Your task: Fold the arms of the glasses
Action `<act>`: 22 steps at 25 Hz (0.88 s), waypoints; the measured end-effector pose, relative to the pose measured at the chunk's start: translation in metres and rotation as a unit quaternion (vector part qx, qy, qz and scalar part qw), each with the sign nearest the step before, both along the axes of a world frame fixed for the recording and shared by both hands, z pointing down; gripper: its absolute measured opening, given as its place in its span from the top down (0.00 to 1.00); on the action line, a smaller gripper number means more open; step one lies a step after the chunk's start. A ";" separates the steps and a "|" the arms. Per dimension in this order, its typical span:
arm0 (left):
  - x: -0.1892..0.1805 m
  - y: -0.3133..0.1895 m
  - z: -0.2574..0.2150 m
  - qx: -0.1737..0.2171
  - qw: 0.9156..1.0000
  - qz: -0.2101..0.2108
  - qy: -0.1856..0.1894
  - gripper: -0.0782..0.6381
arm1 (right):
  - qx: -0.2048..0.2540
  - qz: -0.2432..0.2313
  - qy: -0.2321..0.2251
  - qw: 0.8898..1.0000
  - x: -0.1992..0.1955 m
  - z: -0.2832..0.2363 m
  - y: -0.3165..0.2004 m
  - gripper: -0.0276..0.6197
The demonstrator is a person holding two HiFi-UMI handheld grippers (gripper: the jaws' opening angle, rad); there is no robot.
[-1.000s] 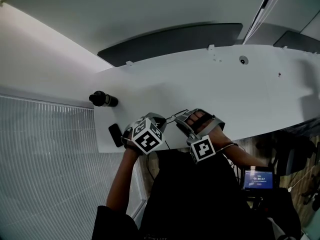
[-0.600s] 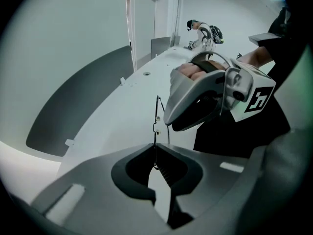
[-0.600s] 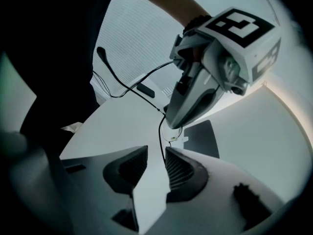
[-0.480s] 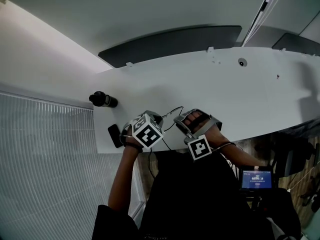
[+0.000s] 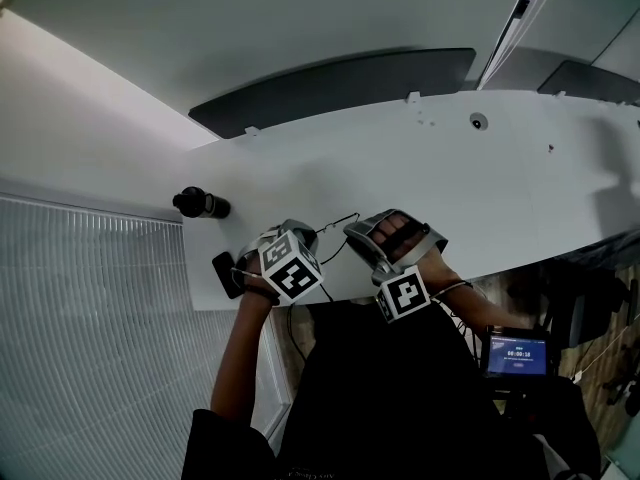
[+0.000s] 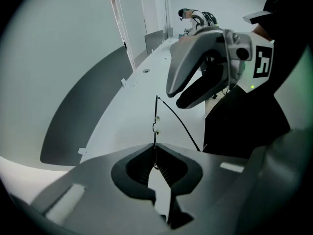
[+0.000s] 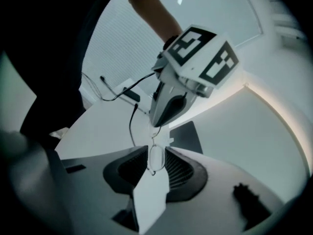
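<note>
You're holding the glasses [image 5: 335, 226] low centre of frame.
Your left gripper [image 5: 312, 234] is pinching the thin wire frame, your right gripper [image 5: 356, 238] is clamping a lens rim, over the white table's [image 5: 470, 183] near edge.

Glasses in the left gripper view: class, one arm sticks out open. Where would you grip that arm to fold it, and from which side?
Probably near the free end of the arm, from the side facing away from the frame: the left gripper pinches the frame, and the arm slants off its far hinge.
</note>
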State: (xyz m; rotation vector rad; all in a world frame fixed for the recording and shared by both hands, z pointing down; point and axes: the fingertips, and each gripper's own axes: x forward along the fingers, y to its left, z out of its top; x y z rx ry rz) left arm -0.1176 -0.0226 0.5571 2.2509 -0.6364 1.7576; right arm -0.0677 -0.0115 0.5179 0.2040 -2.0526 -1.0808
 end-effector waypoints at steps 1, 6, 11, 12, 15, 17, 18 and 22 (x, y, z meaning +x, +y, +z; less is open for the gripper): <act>0.002 -0.002 0.000 0.003 1.000 0.002 -0.006 0.87 | -0.001 0.007 -0.012 1.000 -0.007 -0.006 0.000 0.78; 0.008 -0.009 -0.007 0.005 1.000 -0.009 -0.008 0.87 | -0.010 0.022 0.002 1.000 -0.028 0.006 0.007 0.78; -0.003 -0.012 -0.009 0.010 1.000 -0.019 -0.006 0.86 | -0.021 0.013 0.020 0.999 -0.023 0.013 0.011 0.78; -0.006 -0.012 -0.009 0.010 1.000 -0.021 -0.006 0.86 | -0.023 0.012 0.023 0.999 -0.021 0.013 0.011 0.78; -0.012 -0.010 -0.006 0.012 1.000 -0.024 -0.007 0.86 | -0.034 0.003 0.049 0.998 -0.011 0.019 0.018 0.78; -0.015 -0.007 -0.005 0.013 1.000 -0.021 -0.011 0.86 | -0.034 0.002 0.063 0.997 -0.003 0.023 0.020 0.78; -0.017 -0.005 -0.004 0.013 1.000 -0.019 -0.012 0.86 | -0.030 0.005 0.063 0.998 0.001 0.024 0.019 0.78; -0.021 0.005 0.003 0.007 1.000 -0.019 -0.017 0.86 | -0.026 0.007 0.065 0.998 0.015 0.032 0.020 0.78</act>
